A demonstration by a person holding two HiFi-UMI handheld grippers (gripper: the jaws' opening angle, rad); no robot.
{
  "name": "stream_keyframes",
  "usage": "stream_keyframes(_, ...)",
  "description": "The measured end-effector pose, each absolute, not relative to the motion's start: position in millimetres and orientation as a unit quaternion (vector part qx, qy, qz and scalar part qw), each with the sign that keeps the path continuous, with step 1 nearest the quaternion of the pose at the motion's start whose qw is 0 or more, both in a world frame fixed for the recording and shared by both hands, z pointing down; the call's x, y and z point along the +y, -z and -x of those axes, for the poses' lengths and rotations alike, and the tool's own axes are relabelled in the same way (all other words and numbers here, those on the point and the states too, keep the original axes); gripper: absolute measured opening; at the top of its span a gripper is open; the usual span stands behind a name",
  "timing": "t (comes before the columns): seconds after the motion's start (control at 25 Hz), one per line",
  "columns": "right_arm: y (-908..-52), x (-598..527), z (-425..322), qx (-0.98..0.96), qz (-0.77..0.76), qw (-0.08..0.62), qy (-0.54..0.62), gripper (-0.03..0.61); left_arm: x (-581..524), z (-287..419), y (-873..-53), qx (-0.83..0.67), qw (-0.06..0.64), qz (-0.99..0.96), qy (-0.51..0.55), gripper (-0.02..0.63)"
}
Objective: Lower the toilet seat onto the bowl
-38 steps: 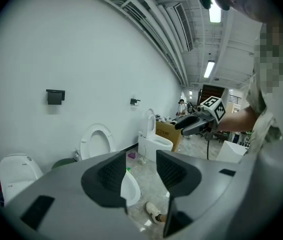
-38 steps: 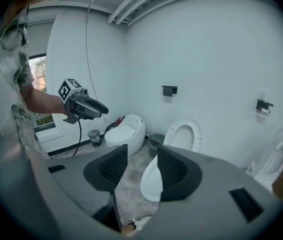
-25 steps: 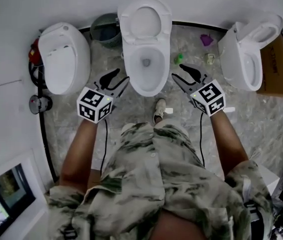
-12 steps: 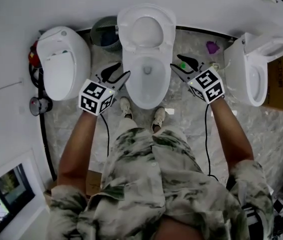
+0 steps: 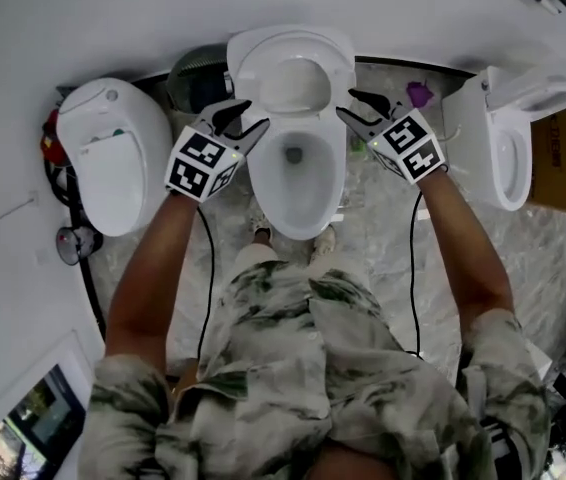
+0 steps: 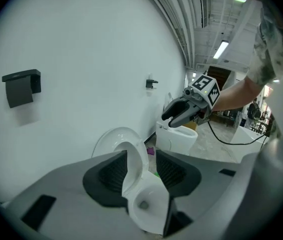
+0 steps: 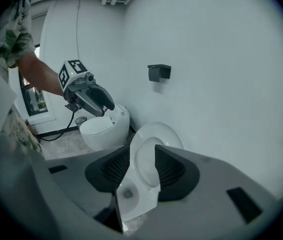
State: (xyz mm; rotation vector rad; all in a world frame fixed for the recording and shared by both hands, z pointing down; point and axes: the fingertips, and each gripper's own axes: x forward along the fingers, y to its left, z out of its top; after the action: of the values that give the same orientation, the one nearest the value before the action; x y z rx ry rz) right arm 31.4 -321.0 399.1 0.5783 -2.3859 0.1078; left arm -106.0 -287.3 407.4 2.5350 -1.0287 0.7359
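Head view first: the raised white oval plastic toilet seat (image 5: 293,44) is seen upright against the wall, above the white ceramic bowl (image 5: 298,226). The left gripper (image 5: 238,118) is held at the seat's left edge and the right gripper (image 5: 355,108) at its right edge. The seat is thus flanked on both sides, just ahead of and between the two sets of tips.

Over to the left gripper view: the jaws are spread wide and the seat's rim is framed in the gap. Contact cannot be told.

Now the right gripper view: the jaws are being closed, fairly wide apart, with the seat's ring seen between them. No pad is seen pressing on it.
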Motion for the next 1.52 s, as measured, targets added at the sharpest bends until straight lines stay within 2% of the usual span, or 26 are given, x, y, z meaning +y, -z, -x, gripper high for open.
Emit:
stream_keyframes(0.64, -458.2, -456.8, 9.6, -0.885, -0.233, 0.402, -0.017, 0.160, -423.7, 124.6, -461.9, -0.317, 0.141, -0.891, -0.293, 0.193)
stream_keyframes(1.28, -495.0, -507.8, 25.6, -0.873, -0.230, 0.430, -0.017, 0.152, -483.2, 120.3, -500.9, -0.300, 0.139, -0.884, -0.330, 0.182)
stream_keyframes(1.52, -501.9, -514.3, 24.6, -0.873, -0.234, 0.429, -0.019, 0.130, -487.6, 115.6, -508.6, -0.299, 0.143, -0.882, -0.335, 0.156)
